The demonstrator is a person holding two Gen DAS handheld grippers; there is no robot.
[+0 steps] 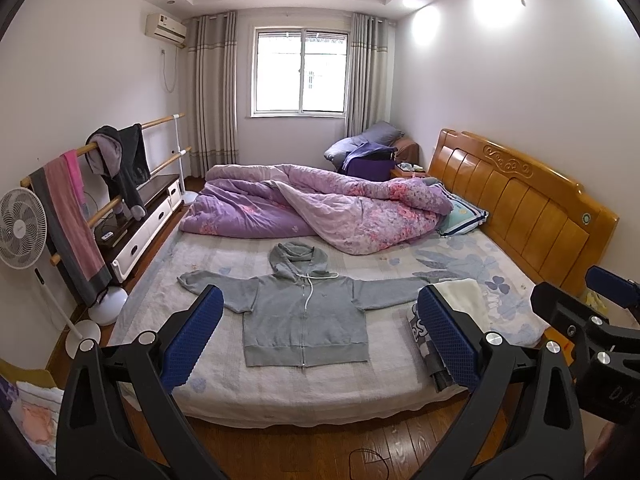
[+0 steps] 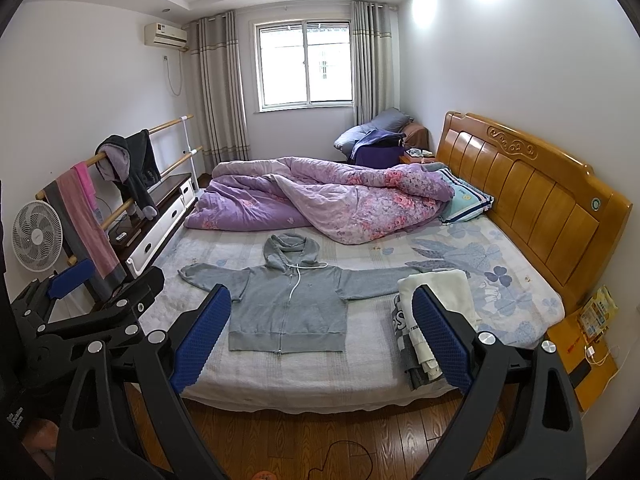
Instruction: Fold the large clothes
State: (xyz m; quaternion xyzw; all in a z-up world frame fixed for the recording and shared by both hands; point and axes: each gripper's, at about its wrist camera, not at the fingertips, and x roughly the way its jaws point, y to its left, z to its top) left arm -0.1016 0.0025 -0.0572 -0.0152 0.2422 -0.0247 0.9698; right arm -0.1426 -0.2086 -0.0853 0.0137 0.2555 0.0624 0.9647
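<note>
A grey zip hoodie [image 1: 306, 312] is laid flat, front up, sleeves spread, near the front edge of the bed [image 1: 280, 392]; a stack of folded clothes [image 2: 434, 320] lies toward the headboard-side front corner; the left hand-held gripper [image 1: 316, 344] and right hand-held gripper [image 2: 320, 340] are held wide apart and empty, short of the bed; folding is judged not yet begun; a sleeve is to be grasped next.

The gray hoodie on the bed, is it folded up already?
No, the gray hoodie lies flat and zipped on the bed with both sleeves stretched straight out to the sides.
</note>
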